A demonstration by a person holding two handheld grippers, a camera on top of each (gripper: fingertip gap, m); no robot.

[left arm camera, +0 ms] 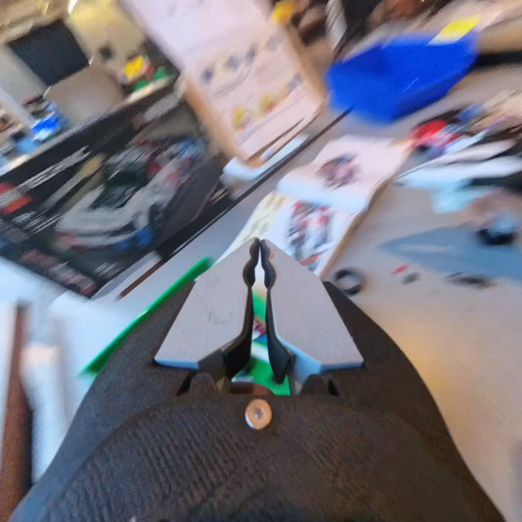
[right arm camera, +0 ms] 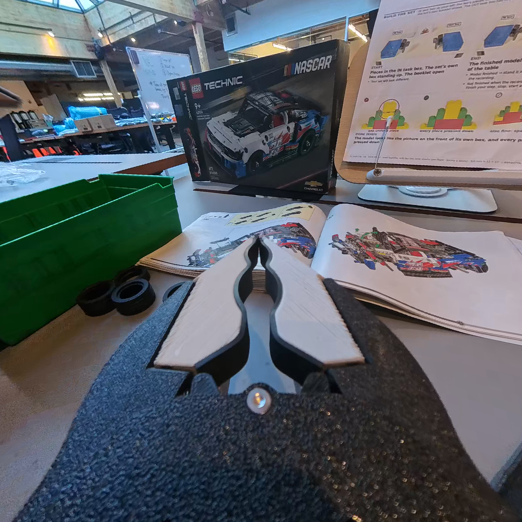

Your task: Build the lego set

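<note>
My left gripper [left arm camera: 259,243] is shut, its tips meeting above the open instruction booklet [left arm camera: 310,226]; this view is heavily blurred. A green bin [left arm camera: 158,308] lies under its fingers. A black tyre [left arm camera: 348,282] lies on the table just right of it. My right gripper [right arm camera: 258,241] is shut too, its tips touching with nothing between them, held over the near edge of the booklet [right arm camera: 395,276]. Black tyres [right arm camera: 132,296] sit on the table left of it, beside the green bin [right arm camera: 84,240].
The set's box [right arm camera: 262,121] stands behind the booklet. An instruction sheet on a stand [right arm camera: 440,84] is at the back right. In the left wrist view a blue bin [left arm camera: 401,76] and a pile of loose pieces [left arm camera: 435,135] lie at the far right, with small pieces [left arm camera: 401,269] on the table. One gripper's finger ends stand about 25 centimeters off the other's.
</note>
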